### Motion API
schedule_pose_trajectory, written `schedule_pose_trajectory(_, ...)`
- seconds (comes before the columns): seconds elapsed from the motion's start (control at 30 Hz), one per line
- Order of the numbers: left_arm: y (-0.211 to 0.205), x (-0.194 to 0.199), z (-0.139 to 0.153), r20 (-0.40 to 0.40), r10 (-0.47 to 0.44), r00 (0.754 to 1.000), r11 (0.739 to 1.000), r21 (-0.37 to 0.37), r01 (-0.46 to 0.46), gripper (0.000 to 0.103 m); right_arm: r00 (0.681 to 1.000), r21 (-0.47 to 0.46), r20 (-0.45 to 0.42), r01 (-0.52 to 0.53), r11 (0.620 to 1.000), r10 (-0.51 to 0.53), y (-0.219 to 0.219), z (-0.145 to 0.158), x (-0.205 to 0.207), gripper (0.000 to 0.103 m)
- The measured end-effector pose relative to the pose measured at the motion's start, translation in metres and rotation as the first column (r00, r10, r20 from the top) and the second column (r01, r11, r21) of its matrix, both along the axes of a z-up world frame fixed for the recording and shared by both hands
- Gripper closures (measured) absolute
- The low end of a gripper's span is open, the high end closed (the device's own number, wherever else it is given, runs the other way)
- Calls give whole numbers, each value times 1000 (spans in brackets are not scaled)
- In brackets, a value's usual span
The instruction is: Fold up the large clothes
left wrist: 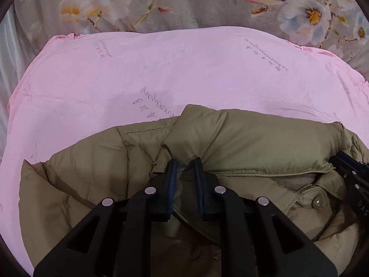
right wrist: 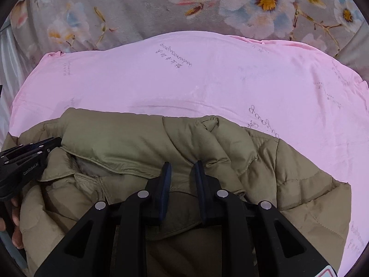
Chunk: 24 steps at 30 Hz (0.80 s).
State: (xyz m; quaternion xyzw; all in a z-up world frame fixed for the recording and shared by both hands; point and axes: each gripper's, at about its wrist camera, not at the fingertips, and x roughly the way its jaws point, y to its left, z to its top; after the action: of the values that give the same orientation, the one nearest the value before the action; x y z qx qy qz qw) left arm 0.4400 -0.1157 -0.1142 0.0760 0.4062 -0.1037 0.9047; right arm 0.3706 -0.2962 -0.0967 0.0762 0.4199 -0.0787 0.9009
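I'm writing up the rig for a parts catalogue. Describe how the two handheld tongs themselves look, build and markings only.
Both are matte black plastic. The left tongs have two flat fingers with dark blue ribbed pads, angular linkage arms with triangular cut-outs, and round silver pivot pins. The right tongs match. Seen from the side, the left tongs' body carries white "GenRobot.AI" lettering; the right tongs' body shows white letters "DAS". No cables or sleeves show.

2 fisheye views, each from a camera mounted on a hand-held gripper, looking forward and steeply down along its black fingers point(left wrist: 175, 184) at very close range. Both face a khaki padded coat point(left wrist: 253, 138) lying on a pink sheet point(left wrist: 184, 69), floral bedding point(left wrist: 184, 0) at 12 o'clock. The left view catches the right gripper point(left wrist: 352, 175) at 3 o'clock; the right view catches the left gripper point(right wrist: 27, 157) at 9 o'clock.
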Motion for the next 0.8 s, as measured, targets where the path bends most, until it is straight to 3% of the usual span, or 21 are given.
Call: schedule_pose_trajectory(0.8,-6,1,-6,43,4,999,999,45,-6,89,1000,41,8,-2,999,1,-4,-4,3,86)
